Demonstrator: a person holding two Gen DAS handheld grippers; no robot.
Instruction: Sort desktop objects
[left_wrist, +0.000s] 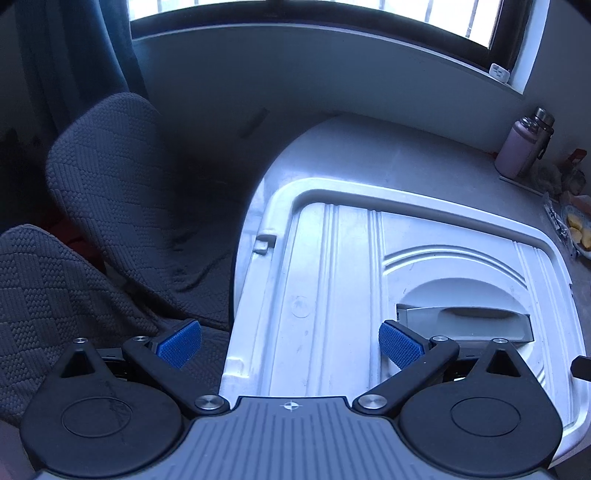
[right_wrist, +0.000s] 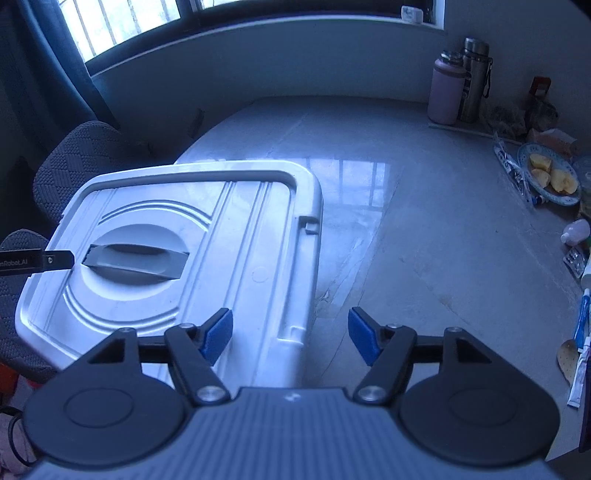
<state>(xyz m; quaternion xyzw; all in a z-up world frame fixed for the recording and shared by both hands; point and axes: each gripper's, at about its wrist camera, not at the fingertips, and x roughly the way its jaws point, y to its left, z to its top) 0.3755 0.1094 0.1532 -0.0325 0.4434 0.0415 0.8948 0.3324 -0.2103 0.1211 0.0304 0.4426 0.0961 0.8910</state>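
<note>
1. Grey stone counter (right_wrist: 424, 229) runs under a barred window (right_wrist: 122, 26), with a dark curtain (left_wrist: 74, 48) at the left and a chair draped in dark knitted fabric (left_wrist: 110, 192) just beside the counter's edge.
2. On the counter's left part sits a white plastic storage box (right_wrist: 251, 236), its ribbed lid closed and a grey handle (right_wrist: 136, 260) lying flat in a round recess.
3. The left hand-held gripper (left_wrist: 290, 345) hovers above the box lid, blue pads (left_wrist: 400, 349) wide apart, holding nothing; one pad is over the lid near the handle, the other over the chair fabric.
4. The right hand-held gripper (right_wrist: 290, 338) hangs over the box's right edge, pads apart and empty.
5. Along the counter's right side lie the loose things: a pink bottle (right_wrist: 447, 92) touching a steel flask (right_wrist: 474, 79), a blue-rimmed plate of yellow fruit pieces (right_wrist: 550, 175), a small pink-white bottle (right_wrist: 576, 232) on its side, and tubes (right_wrist: 581, 347) near the front edge.
</note>
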